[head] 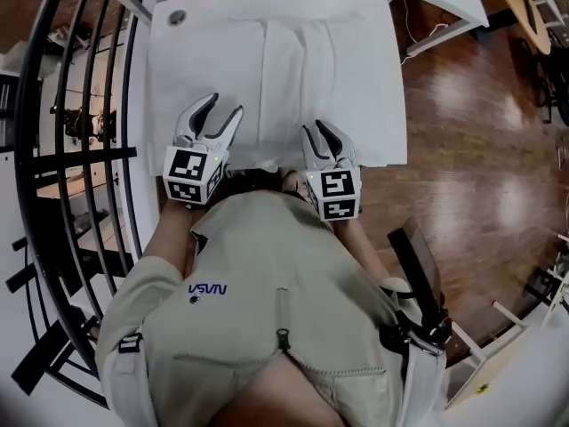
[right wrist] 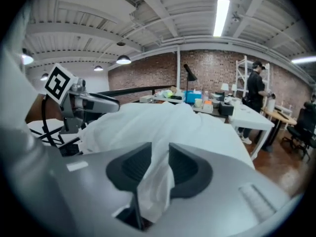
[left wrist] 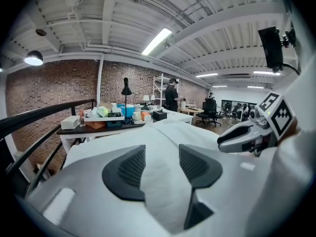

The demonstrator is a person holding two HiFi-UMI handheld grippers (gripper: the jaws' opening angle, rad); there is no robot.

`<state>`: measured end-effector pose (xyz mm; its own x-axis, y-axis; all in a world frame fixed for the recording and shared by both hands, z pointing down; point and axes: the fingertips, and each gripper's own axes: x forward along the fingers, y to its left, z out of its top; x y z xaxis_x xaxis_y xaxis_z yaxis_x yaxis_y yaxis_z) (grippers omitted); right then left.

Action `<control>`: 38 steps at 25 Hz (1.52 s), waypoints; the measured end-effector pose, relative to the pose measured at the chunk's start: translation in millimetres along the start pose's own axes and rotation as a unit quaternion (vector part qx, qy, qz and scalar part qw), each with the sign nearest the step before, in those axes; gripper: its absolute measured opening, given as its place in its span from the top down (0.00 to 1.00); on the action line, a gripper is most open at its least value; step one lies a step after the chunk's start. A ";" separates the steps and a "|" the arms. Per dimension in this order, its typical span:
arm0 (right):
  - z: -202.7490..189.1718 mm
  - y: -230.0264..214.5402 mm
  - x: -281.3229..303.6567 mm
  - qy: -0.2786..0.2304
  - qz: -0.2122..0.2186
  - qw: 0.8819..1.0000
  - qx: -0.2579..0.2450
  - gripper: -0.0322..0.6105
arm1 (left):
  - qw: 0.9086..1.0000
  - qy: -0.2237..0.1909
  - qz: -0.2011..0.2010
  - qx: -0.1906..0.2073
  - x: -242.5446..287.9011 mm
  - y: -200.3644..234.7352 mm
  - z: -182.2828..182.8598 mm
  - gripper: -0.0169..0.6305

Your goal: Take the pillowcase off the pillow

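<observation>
Head view shows you leaning over a white bench [head: 173, 78]. The white pillowcase [head: 302, 69] lies in the middle of it, from the near edge towards the far edge. The pillow is covered, so you cannot see it by itself. Both grippers are at the near edge of the bench, close to your body. Your left gripper [head: 224, 107] is on the left. Your right gripper [head: 315, 126] is on the right. They are near each other but not touching.

In the left gripper view, the two jaws are spread wide. Nothing is between them. The white cloth lies below and beyond them.

In the right gripper view, the jaws are pinching a fold of the pillowcase. The cloth bunches up between the dark pads [right wrist: 131, 167] and hangs out on the near side. From the pinch, the cloth runs away in a soft hump towards the far side.

A black railing [head: 80, 105] is left of the bench. A brown wooden floor [head: 462, 105] is on the right. Far behind stands a second bench [left wrist: 94, 129] full of small things, with a black lamp [left wrist: 126, 88] on it. A person [right wrist: 256, 85] stands far off to the right.
</observation>
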<state>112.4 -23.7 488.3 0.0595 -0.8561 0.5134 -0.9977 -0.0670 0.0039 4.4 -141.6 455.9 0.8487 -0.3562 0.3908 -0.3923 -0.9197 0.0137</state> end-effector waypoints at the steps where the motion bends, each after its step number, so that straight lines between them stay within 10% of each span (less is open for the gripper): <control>1: -6.8 6.7 -6.0 0.002 0.019 1.000 -0.005 0.79 | 1.000 0.004 0.002 -0.002 -1.7 -12.9 -3.3 0.62; 11: -65.7 66.0 6.0 0.048 0.109 0.992 -0.035 0.70 | 0.994 0.100 0.028 0.024 -28.4 -34.8 -93.2 0.59; 16: -74.8 73.6 28.1 0.079 0.075 0.993 -0.048 0.68 | 0.981 0.153 0.002 0.116 -7.3 -39.9 -138.2 0.56; 20: -70.8 65.0 45.6 0.091 0.005 0.993 -0.078 0.78 | 0.973 0.152 0.019 0.175 0.9 -29.2 -134.7 0.72; 30: -36.8 -19.4 -5.6 0.050 -0.159 0.984 -0.060 0.93 | 0.994 0.045 0.026 0.100 -14.8 14.2 -44.4 0.92; 38: -100.0 -64.2 3.1 0.115 -0.192 0.974 -0.020 0.93 | 0.998 0.064 0.007 0.024 -15.6 4.6 -86.2 0.93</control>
<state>173.6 29.2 575.5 0.4241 -0.6335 0.6472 -0.9042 -0.3359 0.2638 -41.2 -126.1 529.2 0.7896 -0.3479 0.5055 -0.3842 -0.9226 -0.0348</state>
